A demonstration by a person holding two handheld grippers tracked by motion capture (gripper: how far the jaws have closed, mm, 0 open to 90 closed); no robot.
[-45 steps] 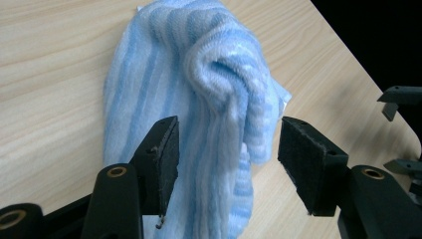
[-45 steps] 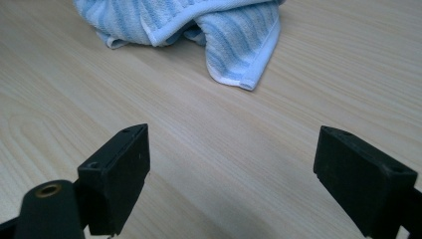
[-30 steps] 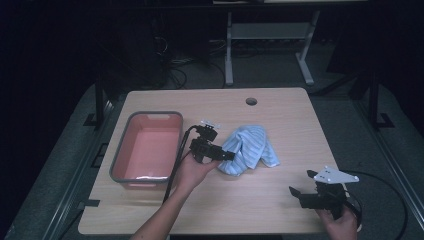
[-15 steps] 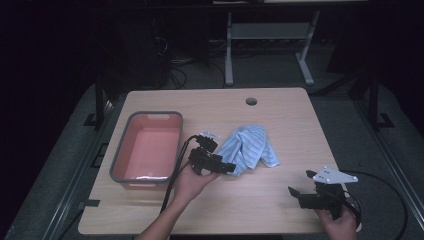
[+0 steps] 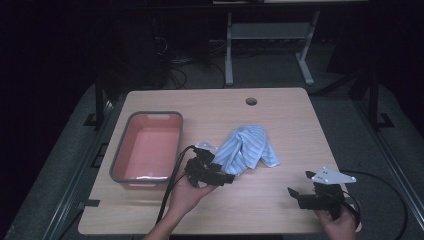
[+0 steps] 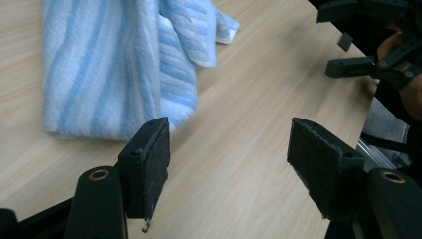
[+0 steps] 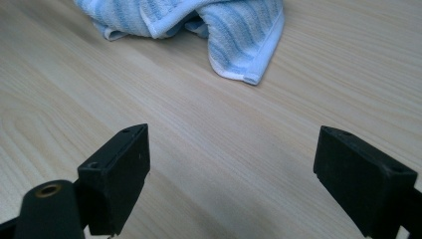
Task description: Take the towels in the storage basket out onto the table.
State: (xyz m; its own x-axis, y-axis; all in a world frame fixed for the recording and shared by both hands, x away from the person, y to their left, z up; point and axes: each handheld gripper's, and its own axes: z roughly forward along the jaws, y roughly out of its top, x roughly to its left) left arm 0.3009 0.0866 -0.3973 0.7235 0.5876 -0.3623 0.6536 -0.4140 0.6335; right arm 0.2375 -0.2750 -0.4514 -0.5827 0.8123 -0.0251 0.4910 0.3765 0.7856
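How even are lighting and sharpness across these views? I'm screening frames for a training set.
High view: table lit, surroundings nearly black, slightly soft. Left gripper view: bright, towel fairly sharp, near jaws a little soft. Right gripper view: evenly lit, wood grain crisp, no glare.

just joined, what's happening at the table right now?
A person holds a gripper in each hand at a wooden table. The left gripper, jaws open, sits at the near edge of a crumpled blue striped towel without gripping it. The right gripper, also open and holding nothing, rests near the table's front right corner, apart from the towel. A pink tub sits at the left.
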